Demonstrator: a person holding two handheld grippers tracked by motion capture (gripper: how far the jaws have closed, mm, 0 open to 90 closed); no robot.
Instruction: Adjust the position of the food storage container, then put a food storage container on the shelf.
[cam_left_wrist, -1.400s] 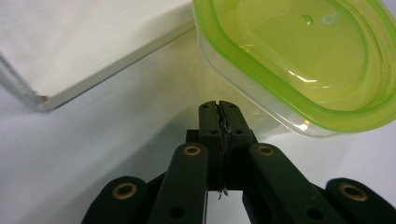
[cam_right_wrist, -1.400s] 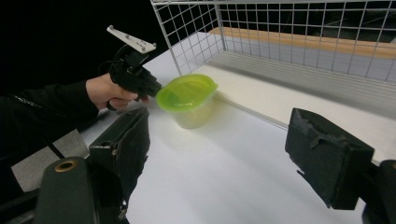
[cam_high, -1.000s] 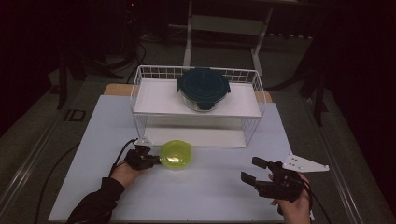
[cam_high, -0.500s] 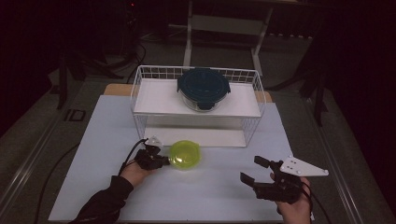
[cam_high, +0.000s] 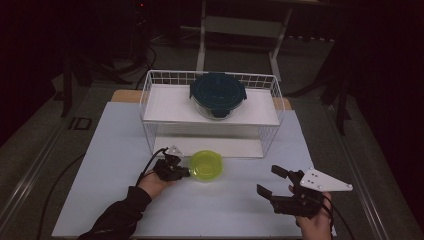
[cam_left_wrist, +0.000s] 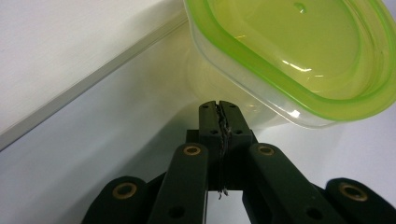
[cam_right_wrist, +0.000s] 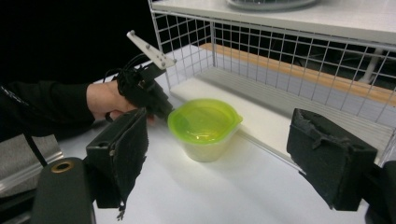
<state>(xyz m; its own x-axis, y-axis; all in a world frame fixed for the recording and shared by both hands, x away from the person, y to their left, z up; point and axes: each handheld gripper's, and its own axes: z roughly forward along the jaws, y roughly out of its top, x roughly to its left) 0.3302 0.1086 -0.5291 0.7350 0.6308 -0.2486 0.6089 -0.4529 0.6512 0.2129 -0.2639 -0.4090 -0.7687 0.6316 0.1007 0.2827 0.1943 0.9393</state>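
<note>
Presently the left tongs (cam_high: 186, 172), clenched with nothing between the jaws, push the lidded green container (cam_high: 205, 165) rightward across the table (cam_high: 115, 145), just before the wire rack (cam_high: 150, 107). Forearm low. Next: steady contact. Right tongs (cam_high: 272, 181) released, near the front edge.

green container (cam_left_wrist: 299, 60) cut off at top and right edges, dark-lidded bowl (cam_right_wrist: 266, 3) cropped
</note>
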